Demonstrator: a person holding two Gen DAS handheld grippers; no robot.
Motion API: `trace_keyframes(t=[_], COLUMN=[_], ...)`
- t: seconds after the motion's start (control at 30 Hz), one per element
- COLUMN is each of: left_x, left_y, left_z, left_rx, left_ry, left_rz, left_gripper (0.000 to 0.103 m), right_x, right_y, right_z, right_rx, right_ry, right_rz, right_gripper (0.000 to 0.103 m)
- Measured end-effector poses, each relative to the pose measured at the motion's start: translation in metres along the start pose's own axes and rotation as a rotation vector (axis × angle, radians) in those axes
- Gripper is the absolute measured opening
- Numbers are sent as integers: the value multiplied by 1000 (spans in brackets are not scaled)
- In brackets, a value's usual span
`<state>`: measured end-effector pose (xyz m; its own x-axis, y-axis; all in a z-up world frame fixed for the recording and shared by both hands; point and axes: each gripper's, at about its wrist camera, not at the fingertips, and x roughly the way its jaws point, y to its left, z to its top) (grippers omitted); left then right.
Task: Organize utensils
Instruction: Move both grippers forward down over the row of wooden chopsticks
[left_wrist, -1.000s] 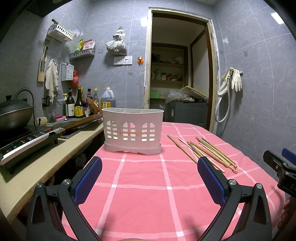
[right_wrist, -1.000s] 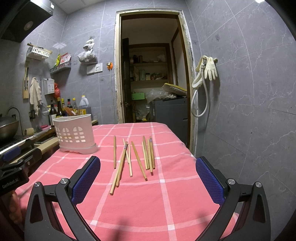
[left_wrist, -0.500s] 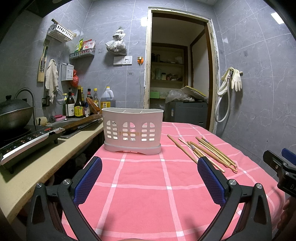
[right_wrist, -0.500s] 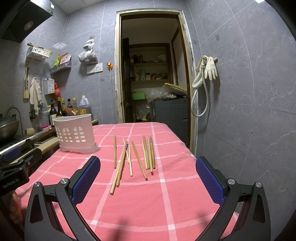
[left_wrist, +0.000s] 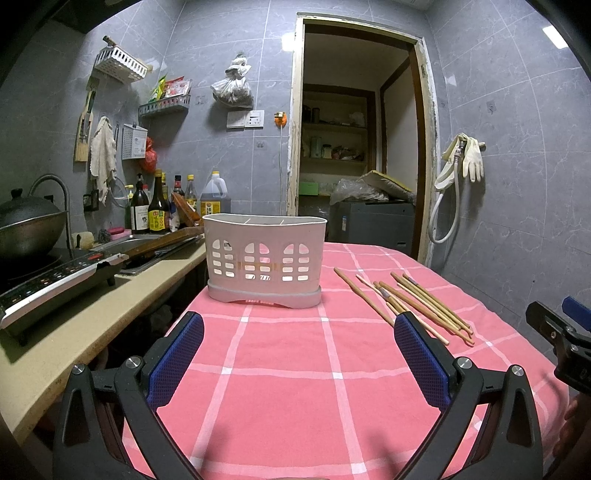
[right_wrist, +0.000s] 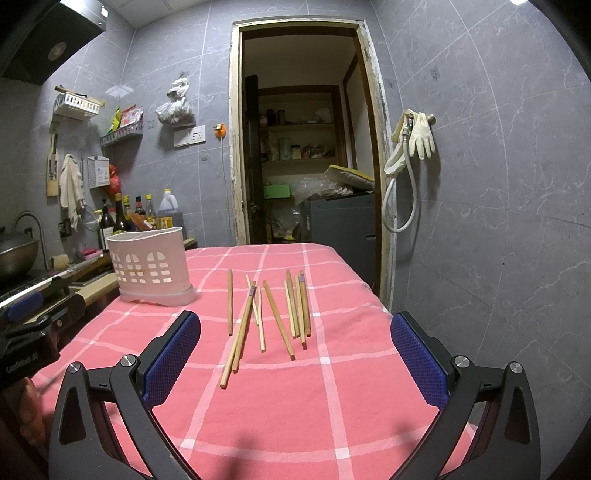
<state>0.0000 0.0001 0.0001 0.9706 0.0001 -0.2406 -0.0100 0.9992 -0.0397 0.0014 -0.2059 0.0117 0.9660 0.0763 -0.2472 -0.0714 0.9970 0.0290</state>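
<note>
1. Honestly nothing has moved since a second ago; both views match the earlier ones.
2. Left gripper (left_wrist: 298, 363) is spread wide and empty, facing the white slotted plastic utensil holder (left_wrist: 264, 260) on the pink checked tablecloth (left_wrist: 280, 387).
3. Right gripper (right_wrist: 295, 360) also gapes wide, holding nothing, lined up with the loose wooden chopsticks (right_wrist: 275, 314) scattered right of the holder.
4. Looks like the very start: the next move probably needs the right one to come down and pinch a chopstick.

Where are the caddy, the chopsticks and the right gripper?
caddy (left_wrist: 264, 258): left wrist view, front perforated wall.
chopsticks (right_wrist: 275, 314): right wrist view, shaft in the middle of the pile.
right gripper (right_wrist: 295, 354): right wrist view, midway between its open fingertips.
</note>
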Motion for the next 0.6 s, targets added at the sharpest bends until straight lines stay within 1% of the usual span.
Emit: trace_keyframes(t=[0.2, 0.23, 0.3, 0.6], left_x=[0, 7, 7, 21], left_y=[-3, -1, -2, -6], left_z=[1, 5, 6, 35], left_rx=[10, 9, 9, 31], left_ry=[-7, -5, -5, -39], left_rz=[28, 26, 24, 38], left_gripper=[101, 101, 101, 101], right_x=[5, 5, 5, 16], right_y=[-6, -7, -10, -19], right_z=[10, 12, 21, 41], right_rx=[-1, -2, -4, -7], right_ry=[-16, -21, -27, -50], right_rz=[-7, -11, -14, 8], right_gripper=[103, 103, 103, 103])
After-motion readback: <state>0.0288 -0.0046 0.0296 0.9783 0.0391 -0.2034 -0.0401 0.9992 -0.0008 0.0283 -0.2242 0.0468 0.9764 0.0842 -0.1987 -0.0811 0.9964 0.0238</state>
